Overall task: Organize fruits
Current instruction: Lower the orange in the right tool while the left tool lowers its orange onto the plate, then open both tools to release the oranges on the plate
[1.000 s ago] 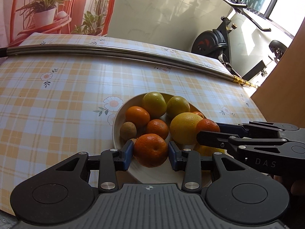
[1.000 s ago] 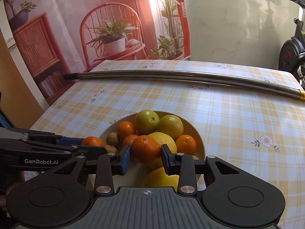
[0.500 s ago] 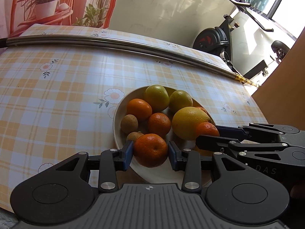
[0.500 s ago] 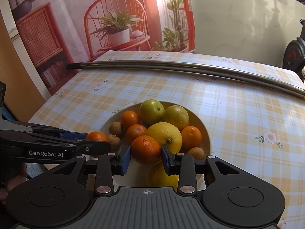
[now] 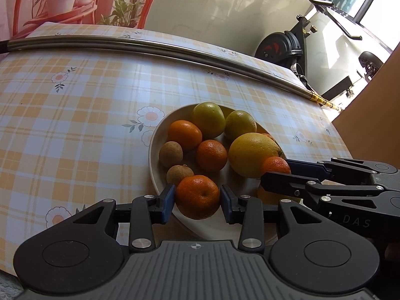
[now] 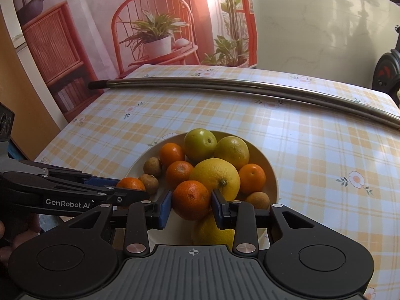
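A table covered by a plaid tablecloth (image 5: 75,130) in yellow, white and pale blue, printed with small daisies. A long metal rod (image 5: 155,48) lies across its far part, one end tipped in brass (left wrist view). Behind the table hangs a printed backdrop (image 6: 140,25) showing a red rattan chair, potted plants, a lamp and a cabinet. To the right stands an exercise bike (image 5: 287,45) before a pale, glossy wall (image 6: 312,25).

You're working in a home: ahead of your grippers a checked floral tablecloth (image 5: 75,115) is covering the table, an exercise bike (image 5: 290,45) is standing beyond it to the right, and a printed backdrop (image 6: 155,25) is hanging behind.
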`<state>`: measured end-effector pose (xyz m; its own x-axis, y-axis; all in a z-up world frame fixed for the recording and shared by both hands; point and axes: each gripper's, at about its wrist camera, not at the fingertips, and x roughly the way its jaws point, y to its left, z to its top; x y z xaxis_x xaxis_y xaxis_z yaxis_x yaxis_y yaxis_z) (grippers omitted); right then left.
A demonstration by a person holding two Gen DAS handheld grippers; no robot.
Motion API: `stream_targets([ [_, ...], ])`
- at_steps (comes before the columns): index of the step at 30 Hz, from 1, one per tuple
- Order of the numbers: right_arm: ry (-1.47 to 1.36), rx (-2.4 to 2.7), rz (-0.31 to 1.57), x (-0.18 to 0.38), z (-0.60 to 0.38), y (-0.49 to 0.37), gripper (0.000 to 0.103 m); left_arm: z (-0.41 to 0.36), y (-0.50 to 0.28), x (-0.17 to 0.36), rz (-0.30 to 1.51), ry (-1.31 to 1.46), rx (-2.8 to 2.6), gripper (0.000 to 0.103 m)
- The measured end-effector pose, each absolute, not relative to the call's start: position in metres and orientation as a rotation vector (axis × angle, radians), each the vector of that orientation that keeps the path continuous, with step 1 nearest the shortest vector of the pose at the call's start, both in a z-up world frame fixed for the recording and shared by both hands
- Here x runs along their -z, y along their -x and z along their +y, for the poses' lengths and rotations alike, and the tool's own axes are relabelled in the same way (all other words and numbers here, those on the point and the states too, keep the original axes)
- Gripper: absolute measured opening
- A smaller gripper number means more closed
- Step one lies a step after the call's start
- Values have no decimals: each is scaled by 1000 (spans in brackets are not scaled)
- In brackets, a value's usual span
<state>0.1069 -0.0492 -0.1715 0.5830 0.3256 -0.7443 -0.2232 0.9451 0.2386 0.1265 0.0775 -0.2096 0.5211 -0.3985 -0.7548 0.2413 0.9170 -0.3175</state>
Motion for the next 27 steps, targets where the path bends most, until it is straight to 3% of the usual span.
stream_targets([
  [27,-123,-321,893,171,-49,-107,32,79,-128,210,950,191,388,41],
])
